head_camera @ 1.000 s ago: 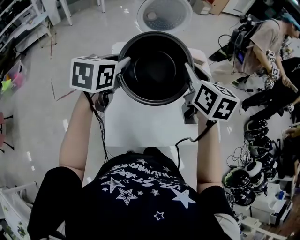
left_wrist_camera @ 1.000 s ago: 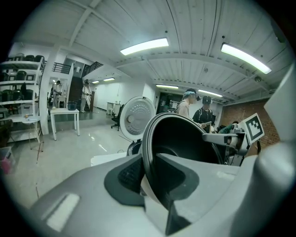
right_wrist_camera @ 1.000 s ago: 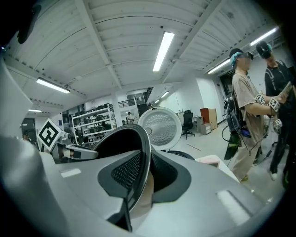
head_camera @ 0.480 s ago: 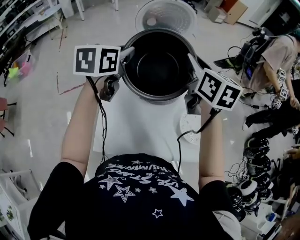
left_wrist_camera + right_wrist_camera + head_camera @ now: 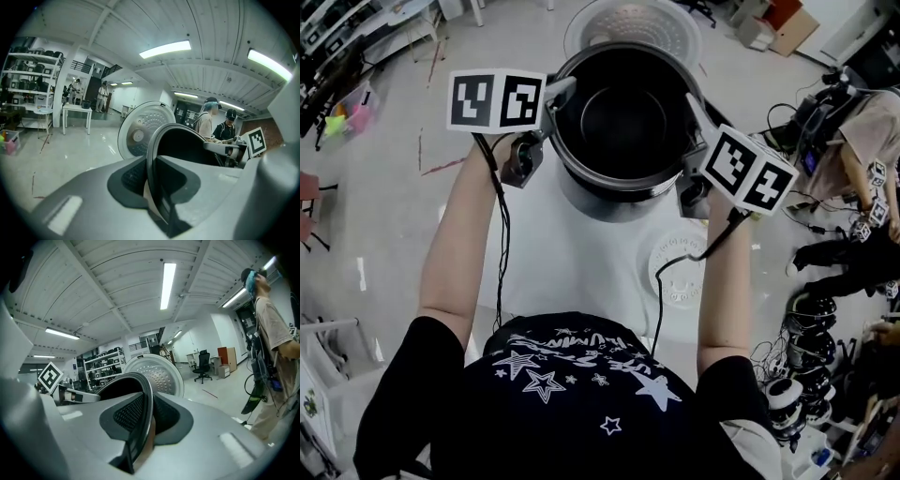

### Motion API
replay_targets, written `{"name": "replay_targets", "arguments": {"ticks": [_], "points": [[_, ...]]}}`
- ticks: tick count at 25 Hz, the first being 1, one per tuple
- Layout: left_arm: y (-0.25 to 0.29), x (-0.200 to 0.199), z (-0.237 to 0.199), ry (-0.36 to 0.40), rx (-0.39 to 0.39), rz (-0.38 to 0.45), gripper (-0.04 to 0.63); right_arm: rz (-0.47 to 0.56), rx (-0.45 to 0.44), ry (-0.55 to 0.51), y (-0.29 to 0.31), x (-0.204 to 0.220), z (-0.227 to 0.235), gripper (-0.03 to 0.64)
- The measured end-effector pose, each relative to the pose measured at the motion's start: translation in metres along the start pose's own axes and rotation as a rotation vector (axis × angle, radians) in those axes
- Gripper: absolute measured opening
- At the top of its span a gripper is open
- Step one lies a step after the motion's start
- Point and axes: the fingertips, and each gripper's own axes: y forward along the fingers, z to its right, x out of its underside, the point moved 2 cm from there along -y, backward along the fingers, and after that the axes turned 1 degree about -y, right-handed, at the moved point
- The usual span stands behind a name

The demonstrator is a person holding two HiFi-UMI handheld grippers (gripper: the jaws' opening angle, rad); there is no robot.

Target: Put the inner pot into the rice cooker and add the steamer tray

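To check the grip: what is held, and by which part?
The inner pot, by its rim: the left gripper clamps one side, the right gripper the opposite side.

Head camera: above, facing steeply down onto the inner pot (image 5: 623, 122).
Left claw (image 5: 555, 96) camera: close, along its jaws, at the pot rim.
Right claw (image 5: 694, 111) camera: likewise, at the opposite rim.
Shared: pot, lid (image 5: 633, 23).

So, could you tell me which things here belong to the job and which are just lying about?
Job: inner pot, held by left gripper and right gripper; rice cooker's open lid.
Lying about: cookers on floor, office chair, shelves.
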Motion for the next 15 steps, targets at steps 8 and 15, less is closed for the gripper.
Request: {"name": "replay_targets", "arguments": {"ticks": [8,15], "points": [[0.035,0.028,-0.013,-0.057,-0.019,-0.100,0.058,-0.073,-0.011,0.031,0.026,0.027,0.027,0.081],[0.051,0.060,-0.037,-0.097,-0.054,-0.184,0.060,-0.159,-0.030,0.034,0.049,0.064,0.032,0.083]]}}
